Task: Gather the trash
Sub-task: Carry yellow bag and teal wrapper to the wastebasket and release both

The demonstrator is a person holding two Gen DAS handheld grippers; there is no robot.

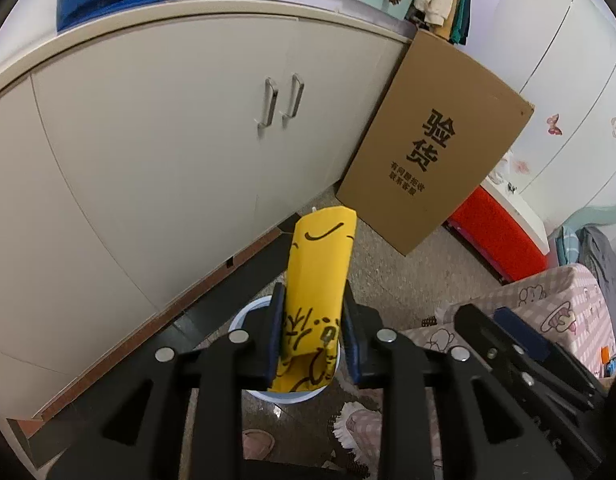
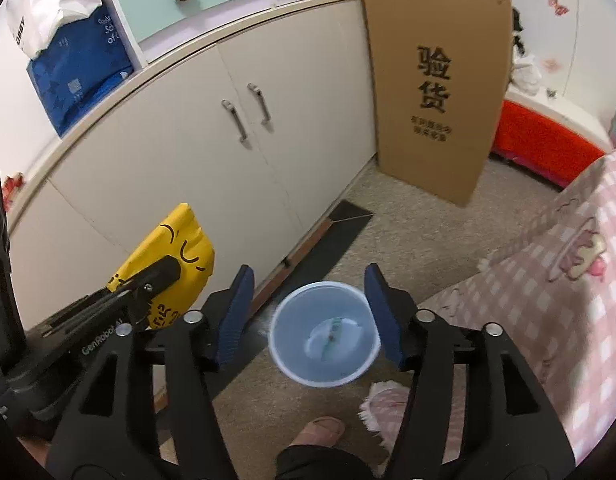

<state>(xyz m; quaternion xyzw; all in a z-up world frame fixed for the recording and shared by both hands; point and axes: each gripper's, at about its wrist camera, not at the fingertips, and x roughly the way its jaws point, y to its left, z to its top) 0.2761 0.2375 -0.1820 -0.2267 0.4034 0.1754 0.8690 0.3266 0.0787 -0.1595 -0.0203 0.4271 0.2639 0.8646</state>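
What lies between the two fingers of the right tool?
Nothing is gripped there: the right tool stands open, and through the gap the right wrist view shows the blue bin on the floor below.

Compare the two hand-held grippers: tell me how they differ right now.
The left hand-held gripper is shut on the yellow packet; the right hand-held gripper is open and holds nothing. In the right wrist view, the left one sits off to the side of the pale blue bin, near the cabinet, while the right one frames the bin between its fingers. Both have black frames with blue pads.
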